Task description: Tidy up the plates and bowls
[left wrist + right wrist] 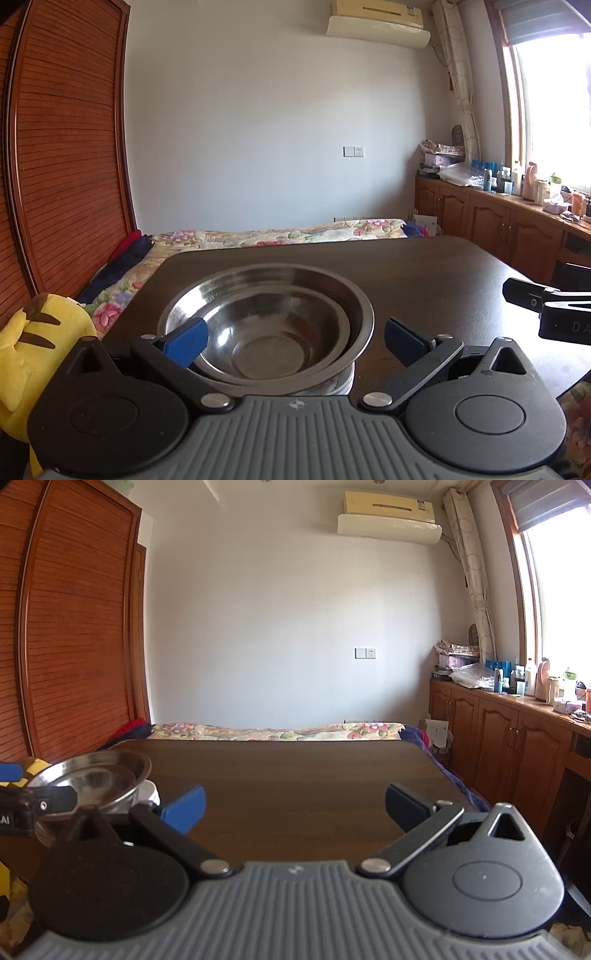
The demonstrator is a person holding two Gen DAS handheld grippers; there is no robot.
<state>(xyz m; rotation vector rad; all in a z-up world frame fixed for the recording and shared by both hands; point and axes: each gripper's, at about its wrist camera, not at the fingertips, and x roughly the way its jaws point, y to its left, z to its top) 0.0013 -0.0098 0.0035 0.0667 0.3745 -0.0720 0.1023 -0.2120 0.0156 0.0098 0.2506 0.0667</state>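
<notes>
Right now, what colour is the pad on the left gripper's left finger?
Bright blue, textured; clearest in the left wrist view, beside the stacked steel bowls.

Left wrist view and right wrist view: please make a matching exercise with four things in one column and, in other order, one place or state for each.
Things:
1. steel bowls
2. left gripper
3. yellow plush toy
4. air conditioner

Places or states:
A. high on the wall
B. nested on the dark table
C. beside the table's left edge
D. open around the stack

Pairs: 1-B, 2-D, 3-C, 4-A
</notes>
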